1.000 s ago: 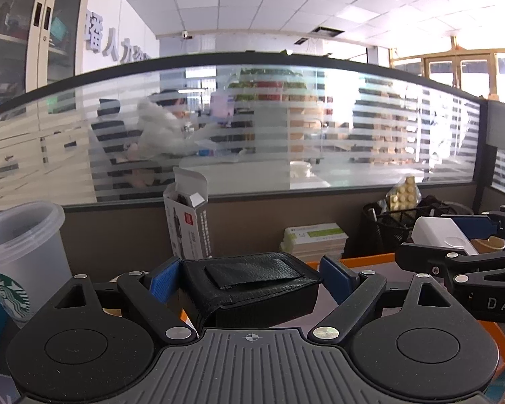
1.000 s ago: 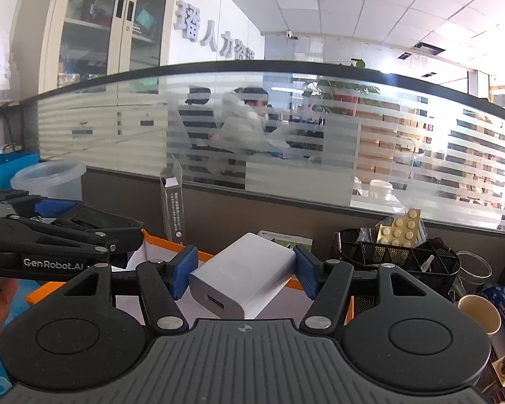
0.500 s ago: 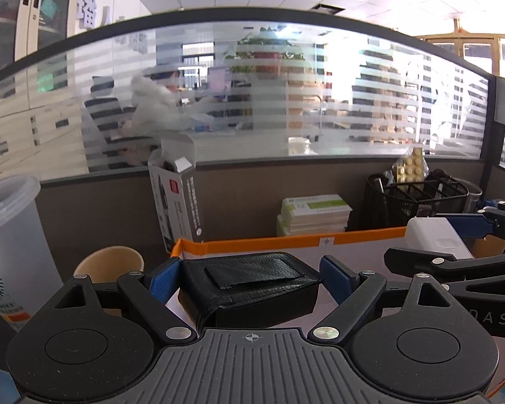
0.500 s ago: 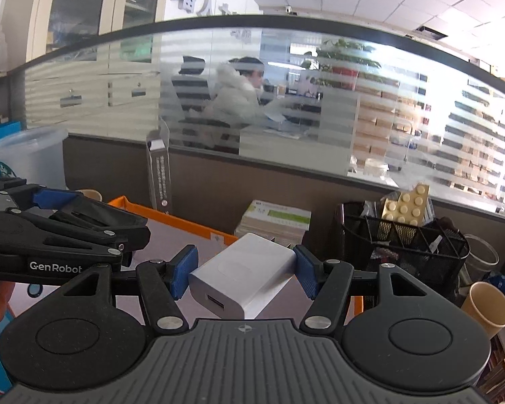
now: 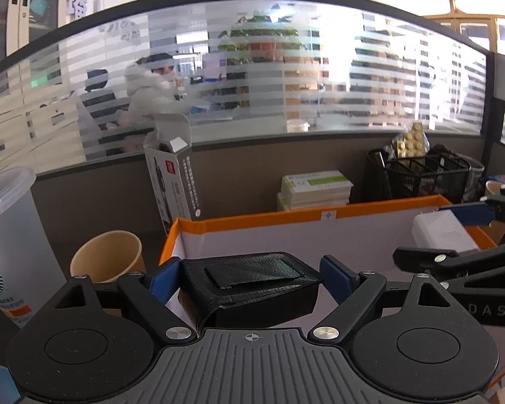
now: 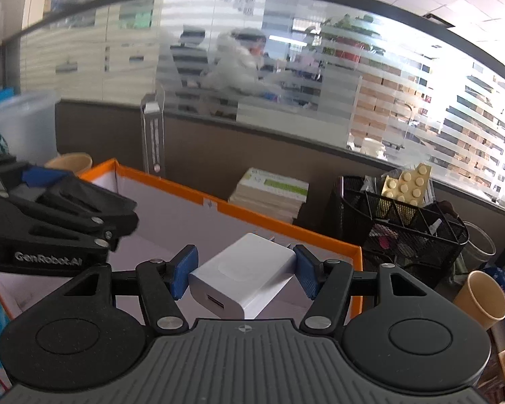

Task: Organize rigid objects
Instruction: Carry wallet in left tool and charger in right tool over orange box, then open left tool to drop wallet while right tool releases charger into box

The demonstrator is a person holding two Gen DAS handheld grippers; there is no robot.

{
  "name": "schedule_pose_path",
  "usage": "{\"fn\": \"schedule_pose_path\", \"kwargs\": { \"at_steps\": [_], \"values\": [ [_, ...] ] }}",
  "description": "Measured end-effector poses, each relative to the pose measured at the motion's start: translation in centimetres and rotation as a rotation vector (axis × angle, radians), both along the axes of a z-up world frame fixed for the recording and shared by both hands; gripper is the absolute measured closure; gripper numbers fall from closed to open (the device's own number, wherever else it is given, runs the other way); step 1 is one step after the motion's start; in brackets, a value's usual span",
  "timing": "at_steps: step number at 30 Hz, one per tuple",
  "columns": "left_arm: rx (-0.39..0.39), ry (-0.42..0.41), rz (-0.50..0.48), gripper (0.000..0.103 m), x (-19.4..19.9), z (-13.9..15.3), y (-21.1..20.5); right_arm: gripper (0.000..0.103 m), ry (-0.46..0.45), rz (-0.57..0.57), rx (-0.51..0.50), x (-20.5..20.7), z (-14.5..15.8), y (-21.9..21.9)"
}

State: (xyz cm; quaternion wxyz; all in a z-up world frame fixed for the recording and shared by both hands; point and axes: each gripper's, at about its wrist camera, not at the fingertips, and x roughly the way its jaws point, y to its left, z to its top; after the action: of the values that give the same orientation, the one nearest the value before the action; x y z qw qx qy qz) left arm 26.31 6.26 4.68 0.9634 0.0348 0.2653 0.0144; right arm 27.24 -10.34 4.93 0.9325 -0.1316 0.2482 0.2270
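Both grippers have dipped over the box (image 5: 353,213) | left gripper (image 5: 250,281) pinches the black case (image 5: 252,286) | right gripper (image 6: 244,274) pinches the white charger (image 6: 242,284) | step: carrying both in | next: lower, then let go inside, left and right, apart.

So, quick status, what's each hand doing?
Left tool shut on black wallet. Right tool shut on white charger. Both over orange-rimmed box.
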Motion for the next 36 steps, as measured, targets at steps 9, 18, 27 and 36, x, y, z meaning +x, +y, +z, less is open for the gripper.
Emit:
{"fn": "schedule_pose_path", "kwargs": {
  "at_steps": [9,18,27,36],
  "values": [
    [0.046,0.049,-0.038,0.014,-0.1,-0.5,-0.6,0.044,0.084,0.017,-0.094,0.9,-0.9,0.9],
    [0.056,0.152,-0.099,0.014,0.4,-0.6,-0.6,0.044,0.168,0.058,-0.188,1.7,-1.7,2.1],
    [0.098,0.297,-0.153,0.014,1.9,-1.2,-1.3,0.044,0.213,0.07,-0.28,2.5,-2.2,2.9],
    [0.172,0.401,-0.184,0.014,1.9,-2.7,-2.5,0.044,0.256,0.156,-0.418,2.5,-3.5,4.0]
  ]
}}
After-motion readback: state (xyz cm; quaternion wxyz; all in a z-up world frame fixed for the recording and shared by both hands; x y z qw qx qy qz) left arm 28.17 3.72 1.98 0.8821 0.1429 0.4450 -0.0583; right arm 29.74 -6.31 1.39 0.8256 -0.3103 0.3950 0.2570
